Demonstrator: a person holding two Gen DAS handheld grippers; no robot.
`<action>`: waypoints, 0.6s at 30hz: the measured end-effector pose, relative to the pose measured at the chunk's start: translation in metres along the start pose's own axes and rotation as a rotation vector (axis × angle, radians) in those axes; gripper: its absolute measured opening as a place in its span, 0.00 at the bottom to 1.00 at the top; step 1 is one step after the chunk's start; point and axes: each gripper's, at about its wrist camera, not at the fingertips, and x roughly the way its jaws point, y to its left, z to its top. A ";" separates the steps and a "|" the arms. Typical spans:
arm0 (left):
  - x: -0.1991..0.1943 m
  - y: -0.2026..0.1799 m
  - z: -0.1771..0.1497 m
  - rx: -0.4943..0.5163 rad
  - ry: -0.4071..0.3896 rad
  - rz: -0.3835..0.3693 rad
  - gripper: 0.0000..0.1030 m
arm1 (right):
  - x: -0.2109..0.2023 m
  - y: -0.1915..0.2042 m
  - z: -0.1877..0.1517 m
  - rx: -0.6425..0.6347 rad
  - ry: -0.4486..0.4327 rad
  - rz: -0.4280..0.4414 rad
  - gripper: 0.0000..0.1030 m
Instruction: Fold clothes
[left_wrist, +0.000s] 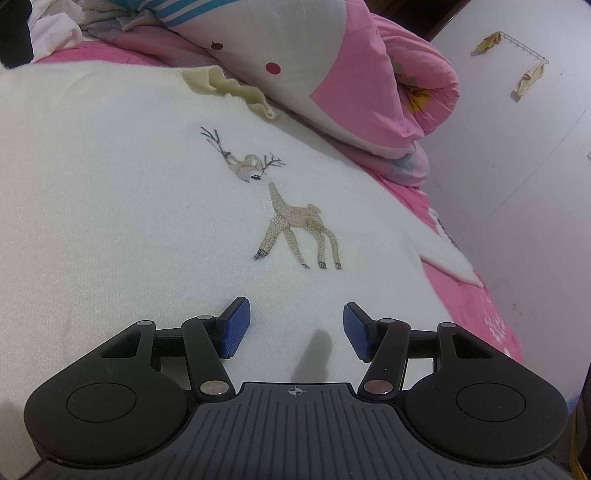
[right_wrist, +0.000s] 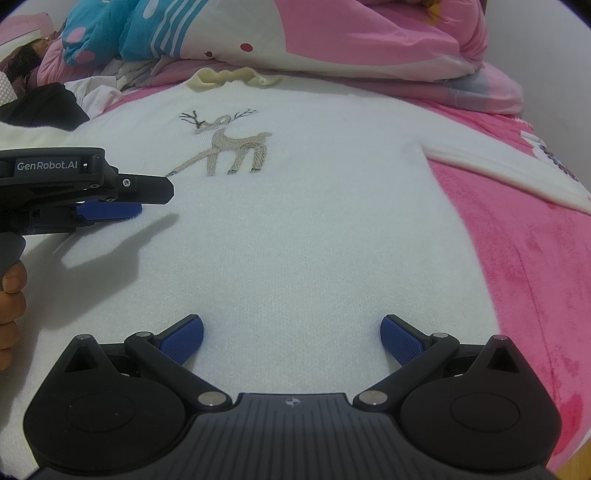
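Quilt (right_wrist: 369, 33) bunched just beyond sweater (right_wrist: 314, 221).

the sweater (right_wrist: 295, 221) is white with a beige and tan embroidered deer (right_wrist: 229, 147) bearing dark antlers and hooves, and its ruffled collar (right_wrist: 229, 77) is pale cream. it lies on a hot pink blanket (right_wrist: 517, 258), and behind it the quilt (right_wrist: 369, 40) is pink and white with red dots, turning teal with white stripes and pink spots toward the left. the left gripper (left_wrist: 295, 328) and the right gripper (right_wrist: 291, 339) are black with blue textured pads (right_wrist: 183, 338), and a black garment (right_wrist: 40, 107) lies at the far left.
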 end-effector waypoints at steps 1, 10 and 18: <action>0.000 0.000 0.000 0.000 0.000 0.000 0.55 | 0.000 0.000 0.000 0.000 0.000 0.000 1.00; 0.000 0.000 0.000 0.000 0.000 0.000 0.55 | 0.000 0.000 -0.001 -0.001 -0.003 -0.001 1.00; 0.000 0.000 0.000 -0.001 0.000 0.000 0.55 | -0.001 0.001 -0.001 -0.001 -0.004 -0.002 1.00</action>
